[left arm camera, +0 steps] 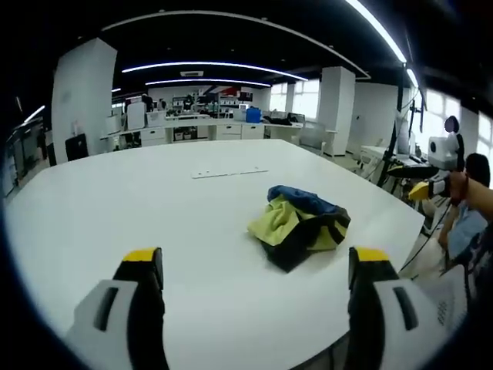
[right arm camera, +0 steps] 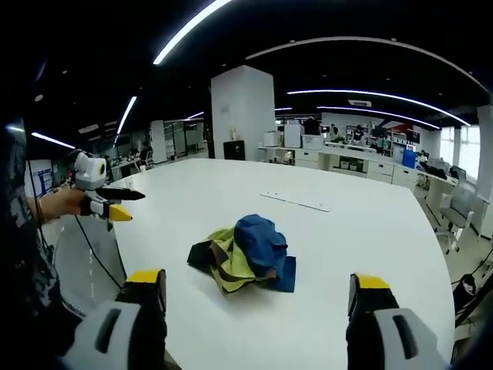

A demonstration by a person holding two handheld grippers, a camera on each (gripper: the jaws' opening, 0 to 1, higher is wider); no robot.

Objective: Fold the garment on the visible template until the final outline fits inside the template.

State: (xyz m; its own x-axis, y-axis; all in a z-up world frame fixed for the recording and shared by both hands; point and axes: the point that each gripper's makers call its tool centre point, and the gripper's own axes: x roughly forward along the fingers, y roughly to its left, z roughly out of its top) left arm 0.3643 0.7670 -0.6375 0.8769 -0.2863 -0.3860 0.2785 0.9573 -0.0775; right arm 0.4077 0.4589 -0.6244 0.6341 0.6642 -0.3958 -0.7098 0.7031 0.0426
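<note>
A crumpled garment (left arm camera: 300, 223) in blue, yellow-green and black lies in a heap on the white table (left arm camera: 154, 200), right of centre in the left gripper view. My left gripper (left arm camera: 256, 256) is open, short of the heap and touching nothing. In the right gripper view the same garment (right arm camera: 246, 254) lies ahead of my right gripper (right arm camera: 258, 279), whose jaws stand wide apart and hold nothing. Across the table (right arm camera: 370, 231), each gripper shows in the other's view: the right gripper (left arm camera: 422, 190) at the far right edge, the left gripper (right arm camera: 115, 204) at the far left, each held by a hand.
A thin pale strip (left arm camera: 229, 173) lies flat on the table beyond the garment, also seen as a strip (right arm camera: 295, 201) in the right gripper view. Desks, monitors and pillars stand in the office behind. A person's sleeve (left arm camera: 466, 231) shows at the table's right edge.
</note>
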